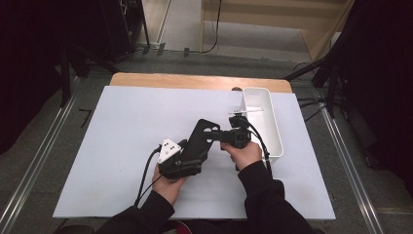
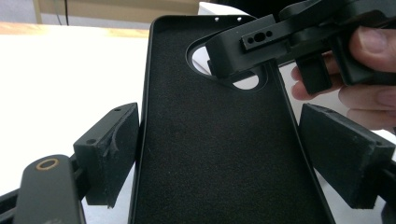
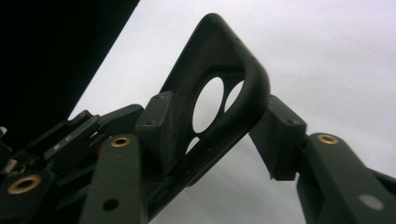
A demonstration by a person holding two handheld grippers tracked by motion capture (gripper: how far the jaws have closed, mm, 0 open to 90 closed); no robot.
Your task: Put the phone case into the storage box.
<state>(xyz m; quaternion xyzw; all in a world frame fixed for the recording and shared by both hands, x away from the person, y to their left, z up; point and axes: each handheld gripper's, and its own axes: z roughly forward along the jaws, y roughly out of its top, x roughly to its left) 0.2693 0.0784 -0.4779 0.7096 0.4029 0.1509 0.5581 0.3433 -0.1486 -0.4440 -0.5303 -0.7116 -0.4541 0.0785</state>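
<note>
Two grippers meet over the middle of the white table [image 1: 122, 146], and I have both of them on one black phone case [image 1: 197, 141], held up off the surface. On my left, the left gripper [image 1: 187, 163] sits low, with its grey plate [image 1: 168, 149] facing up; in the left gripper view its fingers [image 2: 109, 151] flank the lower end of the case [image 2: 210, 154], the left pad against the case's edge and the right pad just beside the other edge, so I read them as holding it, the soft dark lining turned toward the camera. Moving right, the case slants up and away to its camera cut-out [image 2: 247, 81]. There the right gripper [image 1: 229, 136] comes in from the side; in the right gripper view its fingers [image 3: 159, 126] are narrow and pinched on the case's rounded top corner [image 3: 219, 88] beside the round openings. Farther right on the table stands a white bin [image 1: 272, 131], long and narrow, just past my right hand [image 1: 247, 155], with a small pale thing I cannot make out lying at its near wall.
</note>
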